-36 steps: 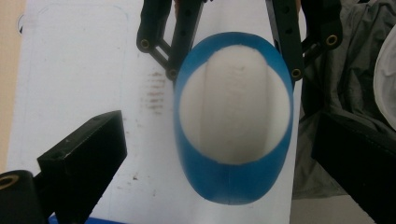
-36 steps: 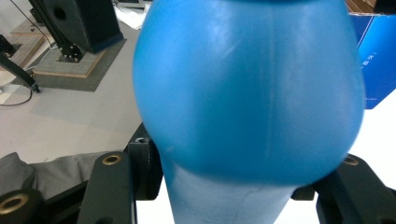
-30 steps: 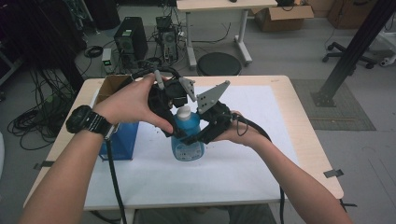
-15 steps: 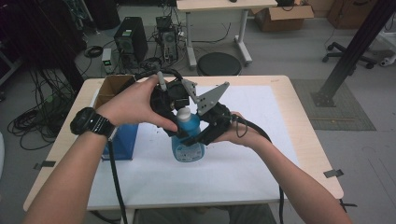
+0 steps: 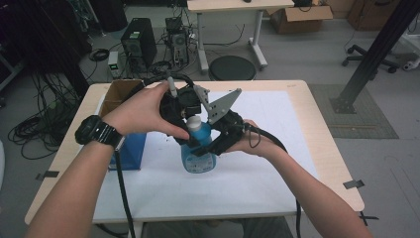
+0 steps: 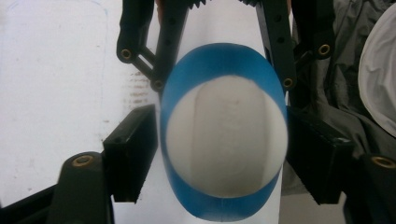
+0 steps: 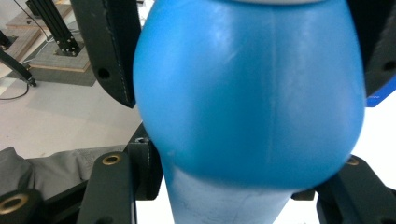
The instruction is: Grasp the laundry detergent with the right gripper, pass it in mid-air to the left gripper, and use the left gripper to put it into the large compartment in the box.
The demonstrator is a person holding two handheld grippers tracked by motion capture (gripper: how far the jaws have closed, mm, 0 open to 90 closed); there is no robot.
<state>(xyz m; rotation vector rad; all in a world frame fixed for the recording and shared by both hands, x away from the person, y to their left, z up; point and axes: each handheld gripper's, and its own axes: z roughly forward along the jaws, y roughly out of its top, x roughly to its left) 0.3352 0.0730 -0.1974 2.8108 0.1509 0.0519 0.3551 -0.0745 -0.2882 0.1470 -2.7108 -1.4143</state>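
1. Overhead, the blue bottle [image 5: 199, 151] stands upright on the white sheet [image 5: 257, 173] near the middle of the table [image 5: 324, 148], with both grippers on it. The right gripper [image 5: 208, 148] comes in from the side at the body; the left gripper [image 5: 190, 116] sits above, at the white cap [image 5: 193, 122]. I'd judge the bottle is steadied and the cap work is just starting (the cap looks seated, so nothing is off yet). A blue box [image 5: 130, 151] stands just beside it.

2. Along the left gripper [image 6: 219, 154], looking straight down: the cap [image 6: 226, 135] lies between the jaws, which are set narrow. Each pad looks to touch it, though how firmly I cannot tell.

3. Along the right gripper [image 7: 243, 93]: the bottle [image 7: 252, 93] bulges between the jaws, which are opened about halfway and pressed against both flanks, holding it.
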